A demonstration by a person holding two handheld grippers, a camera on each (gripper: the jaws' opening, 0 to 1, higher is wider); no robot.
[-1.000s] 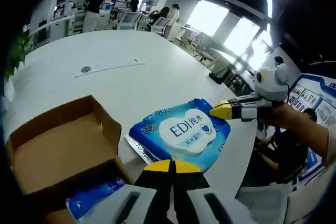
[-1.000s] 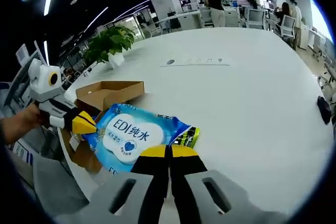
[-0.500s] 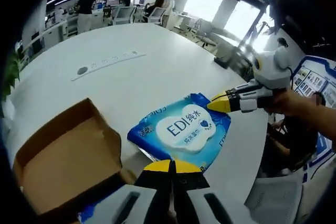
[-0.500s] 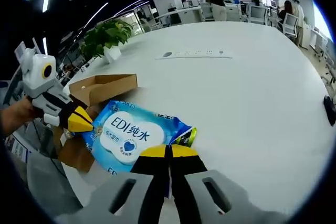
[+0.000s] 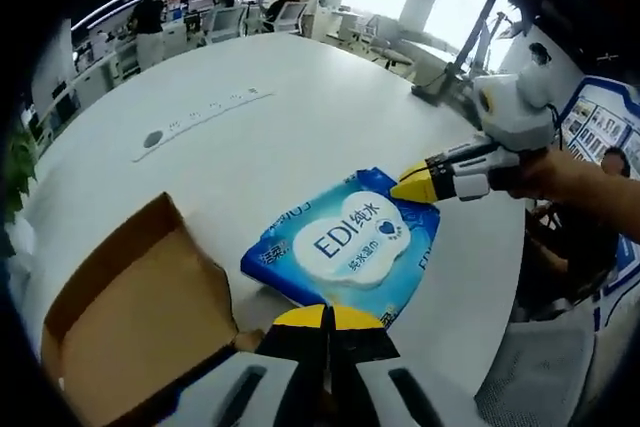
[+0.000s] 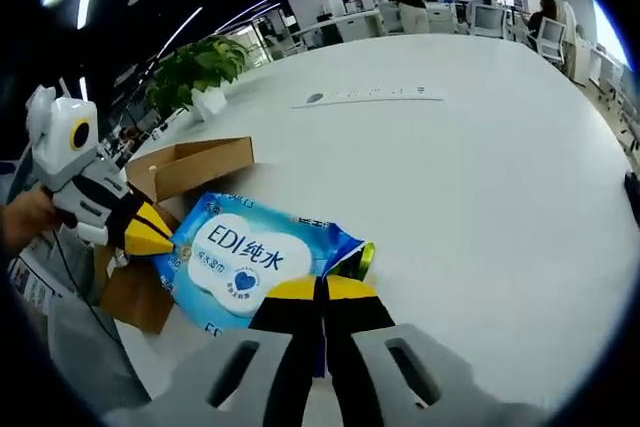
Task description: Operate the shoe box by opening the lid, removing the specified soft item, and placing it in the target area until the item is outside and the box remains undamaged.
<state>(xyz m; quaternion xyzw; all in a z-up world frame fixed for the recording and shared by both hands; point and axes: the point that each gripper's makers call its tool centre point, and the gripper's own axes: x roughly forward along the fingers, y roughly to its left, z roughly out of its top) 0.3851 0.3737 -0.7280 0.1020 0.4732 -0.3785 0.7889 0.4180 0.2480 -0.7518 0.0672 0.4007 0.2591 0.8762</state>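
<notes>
The broad white round counter (image 5: 300,117) carried everything. On it the open brown cardboard shoe box (image 5: 130,337) sat with its flaps up, at the left of my left tool's view and, in the right tool's view, beyond the pack and beside my left tool (image 6: 150,237).

The blue soft plastic pack of wet wipes with a white label (image 5: 350,247) lay flat on the counter, already outside the box and just beside it. I judged the removal done and only the placing or letting go left.

The relation that mattered: the pack lay between my two tools, its long axis running roughly from one to the other. In the right tool's view its near end (image 6: 330,267) reached right under my right tool (image 6: 320,292), whose yellow tips were clenched together; whether they pinched the pack's edge I could not tell, since the tips hid the contact. In the left tool's view my left tool (image 5: 325,319) was likewise closed, tips pressed, right at the pack's near edge, and I could not tell whether it touched. My right tool was seen there at the pack's far corner (image 5: 415,187).
</notes>
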